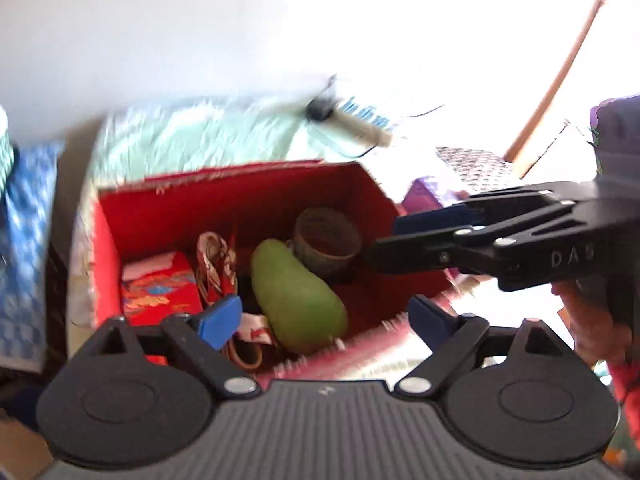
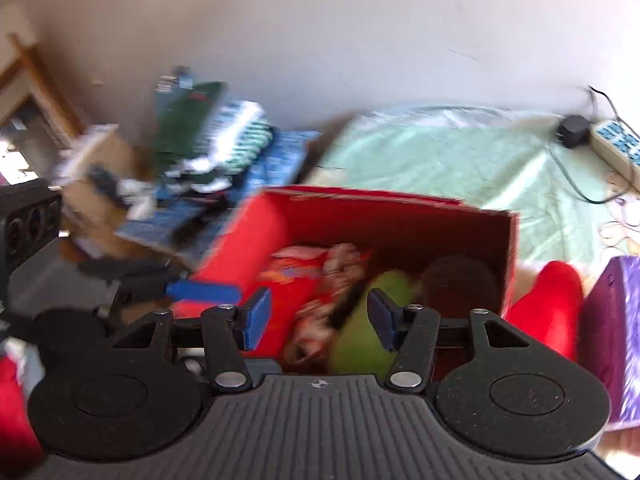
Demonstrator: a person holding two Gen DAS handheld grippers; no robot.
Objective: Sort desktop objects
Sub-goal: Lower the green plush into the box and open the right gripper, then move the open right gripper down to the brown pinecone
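Observation:
An open red box [image 1: 248,196] [image 2: 400,216] stands on a pale green cloth. Inside lie a green mango-like fruit [image 1: 296,300] [image 2: 360,344], a brown woven cup [image 1: 328,240] [image 2: 460,280], a red printed packet [image 1: 160,292] [image 2: 296,280] and a red-and-white patterned bundle [image 1: 216,264]. My left gripper [image 1: 324,320] is open and empty over the box's near edge. My right gripper [image 2: 318,320] is open and empty above the box. In the left wrist view the right gripper [image 1: 384,240] reaches in from the right over the box, its jaws a little apart.
A power strip with a black plug [image 1: 360,120] [image 2: 612,140] lies on the green cloth [image 1: 200,136] [image 2: 460,152] behind the box. A purple box [image 2: 616,340] and a red object [image 2: 548,304] sit to the right. Blue cloth and clutter [image 2: 192,152] lie left.

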